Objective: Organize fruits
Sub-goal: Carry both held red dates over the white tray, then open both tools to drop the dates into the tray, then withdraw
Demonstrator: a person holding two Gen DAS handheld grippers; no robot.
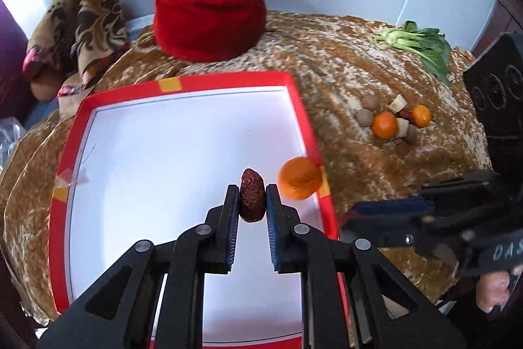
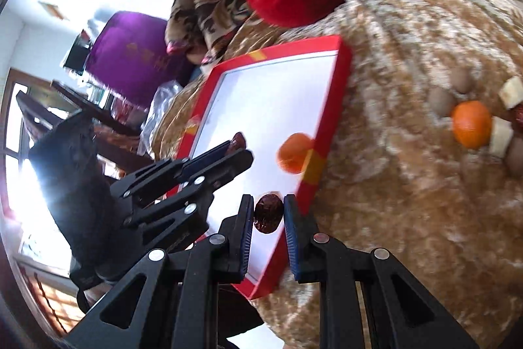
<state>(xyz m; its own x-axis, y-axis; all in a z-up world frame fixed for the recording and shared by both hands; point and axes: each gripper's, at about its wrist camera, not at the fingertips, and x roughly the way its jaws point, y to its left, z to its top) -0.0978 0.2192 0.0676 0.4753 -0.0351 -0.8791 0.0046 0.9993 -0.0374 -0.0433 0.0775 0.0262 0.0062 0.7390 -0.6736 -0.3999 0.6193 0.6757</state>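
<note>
1. Fruits are partly sorted: 1 orange [image 1: 300,178] lies in the red-rimmed tray [image 1: 225,80], against its right edge.
2. Left gripper [image 1: 251,201] pinches a dried red date [image 1: 252,199] between its pads, above the tray's white floor.
3. Right gripper [image 2: 268,215] pinches a second date [image 2: 268,213] at the tray's near right edge, so 2 fruits look about to go in.
4. Left to do, by my judgement: the pile [image 1: 392,119] on the brown cloth [image 1: 327,61], well apart from the tray, with 2 oranges, pale chunks, brown round fruits and another date.
5. Leafy greens [image 1: 421,44] lie farther back, untouched.
</note>
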